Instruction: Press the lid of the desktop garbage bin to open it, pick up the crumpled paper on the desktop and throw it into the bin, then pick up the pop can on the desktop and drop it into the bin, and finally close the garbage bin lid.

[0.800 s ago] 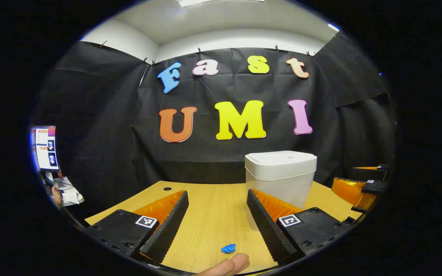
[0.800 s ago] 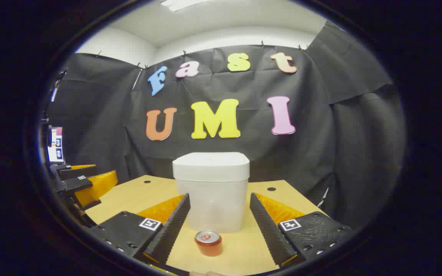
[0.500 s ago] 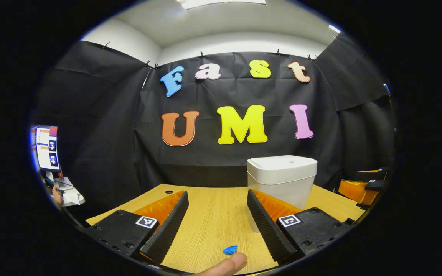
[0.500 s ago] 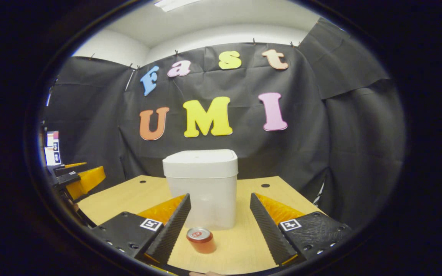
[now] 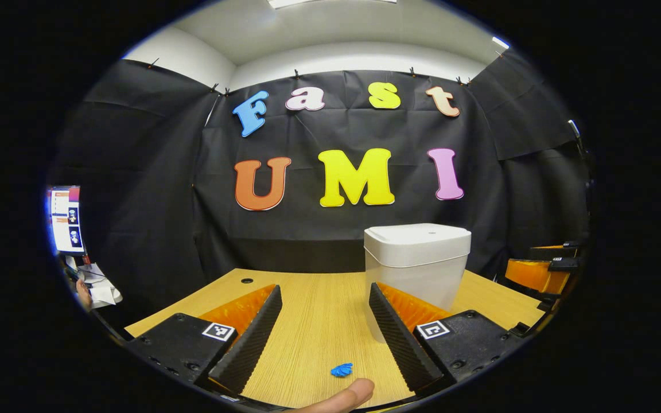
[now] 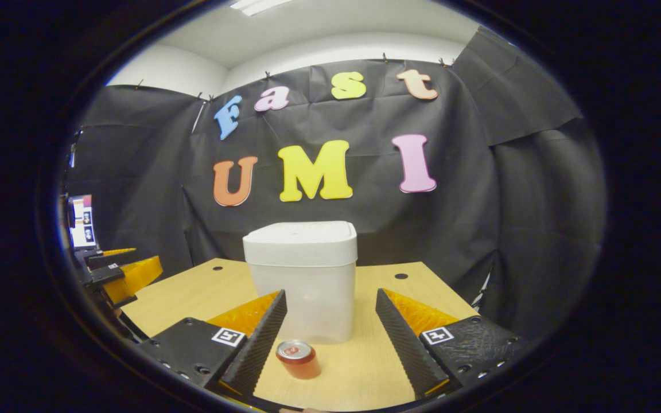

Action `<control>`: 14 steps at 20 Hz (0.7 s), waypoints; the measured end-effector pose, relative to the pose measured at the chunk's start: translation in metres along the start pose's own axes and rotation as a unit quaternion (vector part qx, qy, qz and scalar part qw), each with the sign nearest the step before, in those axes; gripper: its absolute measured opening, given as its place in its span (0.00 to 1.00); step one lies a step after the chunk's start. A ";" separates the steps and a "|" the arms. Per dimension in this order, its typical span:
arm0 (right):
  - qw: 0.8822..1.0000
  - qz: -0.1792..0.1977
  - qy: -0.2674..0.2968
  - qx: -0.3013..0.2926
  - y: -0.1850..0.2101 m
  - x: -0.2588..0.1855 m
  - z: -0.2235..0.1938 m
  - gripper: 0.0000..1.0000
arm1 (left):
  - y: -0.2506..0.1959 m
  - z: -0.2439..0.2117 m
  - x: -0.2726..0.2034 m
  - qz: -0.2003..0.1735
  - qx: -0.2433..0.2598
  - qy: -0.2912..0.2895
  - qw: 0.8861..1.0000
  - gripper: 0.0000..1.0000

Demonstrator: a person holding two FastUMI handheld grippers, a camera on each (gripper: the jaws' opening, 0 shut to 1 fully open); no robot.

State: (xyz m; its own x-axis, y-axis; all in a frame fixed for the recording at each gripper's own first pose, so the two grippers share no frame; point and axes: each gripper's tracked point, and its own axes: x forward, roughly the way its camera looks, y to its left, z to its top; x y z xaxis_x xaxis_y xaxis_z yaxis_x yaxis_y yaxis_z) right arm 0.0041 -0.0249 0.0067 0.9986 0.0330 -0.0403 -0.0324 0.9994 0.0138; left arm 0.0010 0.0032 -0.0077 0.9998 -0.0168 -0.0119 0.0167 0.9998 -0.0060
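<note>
No writing can be read on the white bin (image 6: 300,281) — lid down, mid-desk (image 6: 193,295) — or the red can (image 6: 298,359) standing before it. The blue paper (image 5: 342,370) lies between the left gripper's (image 5: 325,307) spread fingers; the right gripper (image 6: 330,312) is spread too.

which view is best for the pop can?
Right gripper view: the pop can stands upright on the desk, between the open fingers of the right gripper, in front of the closed bin. In the left gripper view I cannot make out the can; there the bin sits right of centre.
</note>
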 end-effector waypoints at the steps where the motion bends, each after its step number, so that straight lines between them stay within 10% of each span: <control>1: 1.000 0.005 0.003 -0.004 0.002 0.004 0.004 0.90 | 0.001 0.000 0.000 0.002 0.002 0.001 1.000 0.99; 4: 1.000 0.012 -0.021 -0.006 0.009 0.018 0.036 0.81 | 0.002 -0.005 0.003 0.001 0.010 0.006 1.000 0.99; 10: 0.998 0.056 -0.033 -0.001 0.035 0.052 0.084 0.02 | 0.010 -0.006 0.003 0.005 0.013 0.008 1.000 0.99; 14: 0.997 0.070 -0.031 -0.012 0.046 0.067 0.112 0.00 | 0.016 -0.005 0.004 0.011 0.011 0.006 1.000 0.99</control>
State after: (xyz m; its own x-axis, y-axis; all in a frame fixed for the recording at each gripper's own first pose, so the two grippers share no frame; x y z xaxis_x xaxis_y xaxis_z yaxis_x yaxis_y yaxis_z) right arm 0.0737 0.0219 0.1161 0.9849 0.1715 0.0223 -0.1714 0.9852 -0.0082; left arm 0.0051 0.0193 -0.0132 0.9997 0.0047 -0.0245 -0.0043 0.9999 0.0163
